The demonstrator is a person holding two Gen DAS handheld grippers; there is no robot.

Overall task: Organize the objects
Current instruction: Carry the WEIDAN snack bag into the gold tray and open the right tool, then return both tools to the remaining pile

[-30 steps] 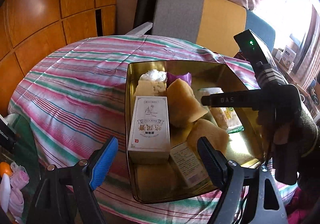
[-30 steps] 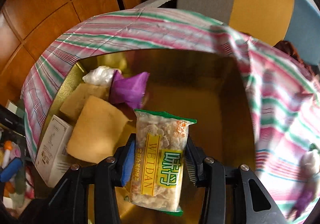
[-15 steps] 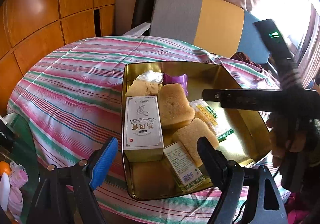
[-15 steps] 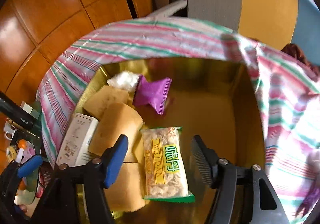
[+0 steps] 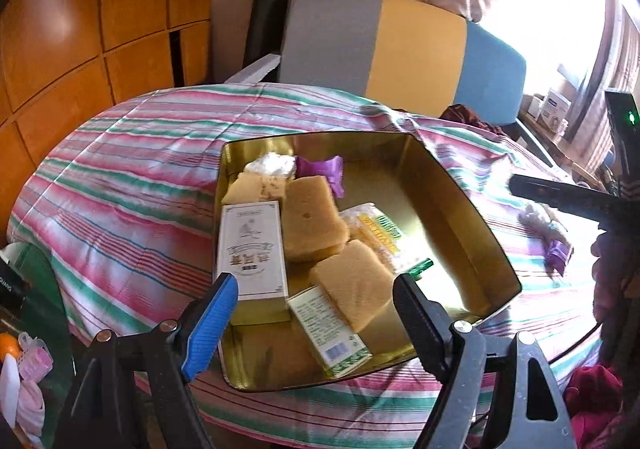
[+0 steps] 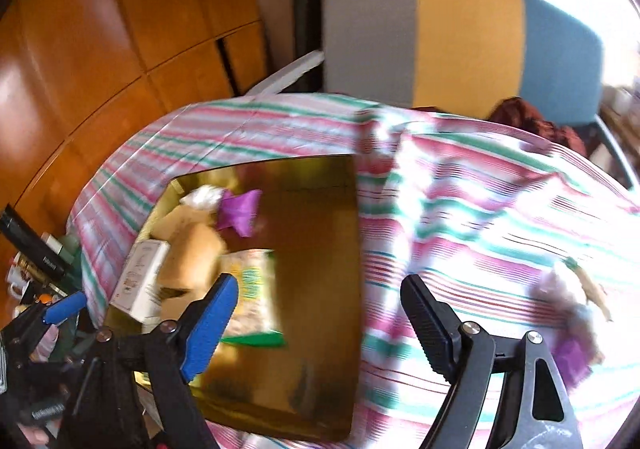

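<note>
A gold tin tray (image 5: 472, 209) (image 6: 320, 289) lies on the striped tablecloth. In it are a white box (image 5: 252, 249), yellow cake slabs (image 5: 312, 221), a purple wrapper (image 5: 320, 169) (image 6: 238, 211), a small green-white box (image 5: 328, 329) and the WEIDAN snack pack (image 5: 376, 229) (image 6: 250, 289). My left gripper (image 5: 312, 317) hovers open over the tray's near edge, nothing between its fingers. My right gripper (image 6: 316, 317) is empty, jaws opening, above the tray's right side; its body (image 5: 568, 197) shows at the right of the left wrist view. Loose wrapped snacks (image 5: 552, 237) (image 6: 572, 313) lie on the cloth to the right.
A grey, yellow and blue chair (image 5: 400, 53) stands behind the round table. Wood panelling (image 5: 80, 29) fills the left. Clutter (image 5: 24, 369) sits low at the left, beside the table. Bright window at the right.
My right gripper let go of the WEIDAN pack, which now lies in the tray, and opened wide while drawing back up and to the right. The left gripper barely shifted.
</note>
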